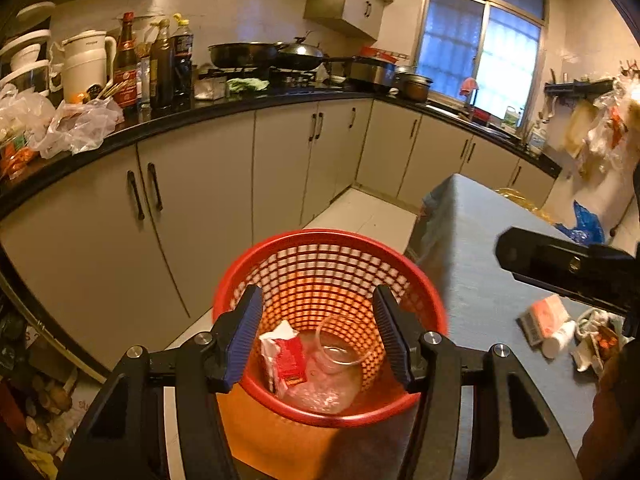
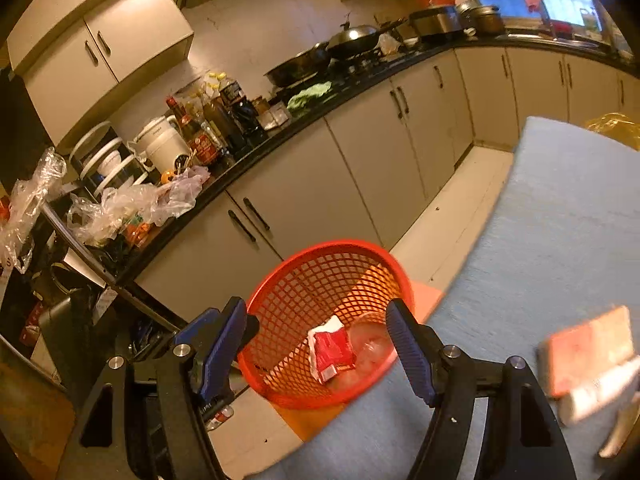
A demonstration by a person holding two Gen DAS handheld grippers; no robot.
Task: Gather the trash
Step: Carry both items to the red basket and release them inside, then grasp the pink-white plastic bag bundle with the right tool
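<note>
A red mesh basket (image 1: 332,240) stands on an orange surface (image 1: 272,436) by the table's corner. In it lie a red-and-white carton (image 1: 286,356) and a clear plastic cup (image 1: 340,354). My left gripper (image 1: 318,304) hovers above the basket's mouth, open, with nothing between its blue pads. In the right wrist view the same basket (image 2: 332,250), carton (image 2: 332,350) and cup (image 2: 370,344) show below my right gripper (image 2: 316,312), which is also open and holds nothing. More trash lies on the table: a pink pack (image 1: 546,318), a white bottle (image 1: 558,342) and crumpled wrappers (image 1: 596,336).
The table (image 1: 480,240) has a grey-blue cloth and sits right of the basket. Cream cabinets (image 1: 208,184) under a black counter run along the left and back, crowded with bottles (image 1: 160,64), pans and plastic bags (image 1: 76,124). A narrow tiled floor strip (image 1: 364,212) lies between.
</note>
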